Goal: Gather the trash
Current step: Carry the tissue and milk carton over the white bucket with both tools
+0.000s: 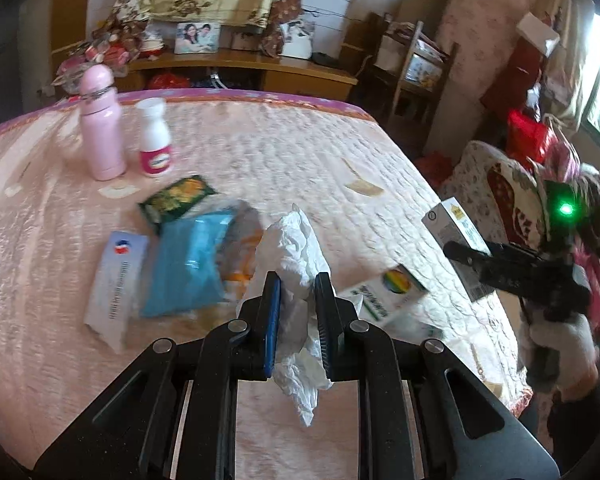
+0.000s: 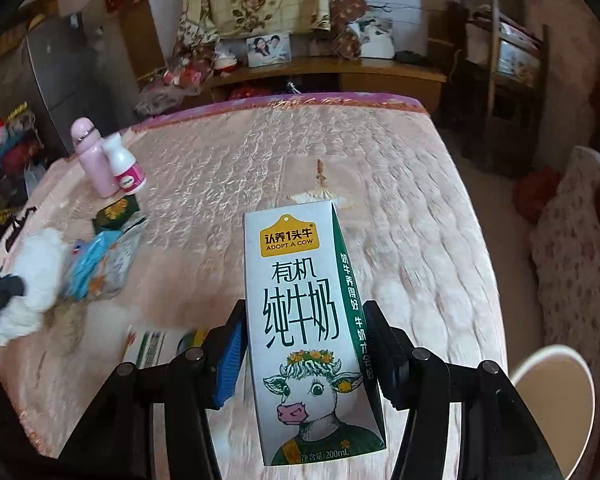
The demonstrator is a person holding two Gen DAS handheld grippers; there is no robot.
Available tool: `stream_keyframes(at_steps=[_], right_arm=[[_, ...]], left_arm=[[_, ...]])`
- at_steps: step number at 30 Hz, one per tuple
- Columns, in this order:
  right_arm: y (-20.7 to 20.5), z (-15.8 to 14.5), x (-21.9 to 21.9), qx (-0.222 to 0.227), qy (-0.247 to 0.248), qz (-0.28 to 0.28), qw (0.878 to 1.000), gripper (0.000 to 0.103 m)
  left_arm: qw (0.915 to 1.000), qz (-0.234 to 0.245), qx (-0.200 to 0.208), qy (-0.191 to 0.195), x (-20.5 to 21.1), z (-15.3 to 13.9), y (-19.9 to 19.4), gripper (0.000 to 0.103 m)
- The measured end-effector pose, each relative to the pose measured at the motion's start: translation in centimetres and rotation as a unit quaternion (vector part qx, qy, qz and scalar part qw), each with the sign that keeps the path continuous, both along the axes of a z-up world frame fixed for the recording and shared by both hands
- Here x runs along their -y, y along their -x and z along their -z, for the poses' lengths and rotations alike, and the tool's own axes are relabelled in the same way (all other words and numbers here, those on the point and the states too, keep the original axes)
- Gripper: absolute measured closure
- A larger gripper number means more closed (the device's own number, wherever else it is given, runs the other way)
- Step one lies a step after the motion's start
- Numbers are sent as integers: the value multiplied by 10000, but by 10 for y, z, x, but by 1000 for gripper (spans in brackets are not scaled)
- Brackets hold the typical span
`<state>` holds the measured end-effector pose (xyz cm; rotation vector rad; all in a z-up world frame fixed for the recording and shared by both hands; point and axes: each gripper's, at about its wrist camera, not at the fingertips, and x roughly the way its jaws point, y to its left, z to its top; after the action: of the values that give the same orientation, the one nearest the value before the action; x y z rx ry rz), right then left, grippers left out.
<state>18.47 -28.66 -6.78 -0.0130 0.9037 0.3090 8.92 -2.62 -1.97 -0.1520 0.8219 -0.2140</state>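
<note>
**Both grippers loaded: tissue on the left, milk carton on the right**

The left gripper is clenched on a crumpled white tissue, which bulges above the blue-padded fingers and hangs down in a twisted tail below them, lifted over the bed with its pink quilted cover. The right gripper grasps a milk carton upright by its two side faces; the printed front with the cartoon cow faces the right wrist camera, and the carton's top stands well above the fingers.

On the bed to the left of the tissue lies a loose cluster of litter: a blue packet resting on a clear plastic wrapper, a green snack packet just beyond it, and a white paper sleeve with a red and blue logo beside the blue packet. A small green and white box lies flat just to the right of the left gripper. Farther back, near the left edge of the bed, a pink bottle and a white pill bottle stand upright side by side.

In the right wrist view a white round bin shows at the lower right, beyond the bed's edge, beside a floral-covered chair
</note>
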Motion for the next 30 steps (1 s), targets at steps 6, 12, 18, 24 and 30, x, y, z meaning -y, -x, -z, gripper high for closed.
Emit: stream_keyframes(at_steps=[6,12,18,24,30], right_arm=[[50,-6,24,52,-170,228,9996,49],[86,-14,60,148,-325,559,9978,49],[109,-20,102,221,-328,928,9949,49],[125,-19,148,206,-391,1362,9897,49],[135,-13,189,148,-413,1747,9836,49]], left_arm=[[9996,275,44,-81,46,0,5,88],[9977,621,196,-202,95,-9,10,88],[9944,1006,269,-203,144,-17,11,88],[9892,1427,270,-178,195,-17,11,88],[9833,1808,148,-130,243,-11,10,88]])
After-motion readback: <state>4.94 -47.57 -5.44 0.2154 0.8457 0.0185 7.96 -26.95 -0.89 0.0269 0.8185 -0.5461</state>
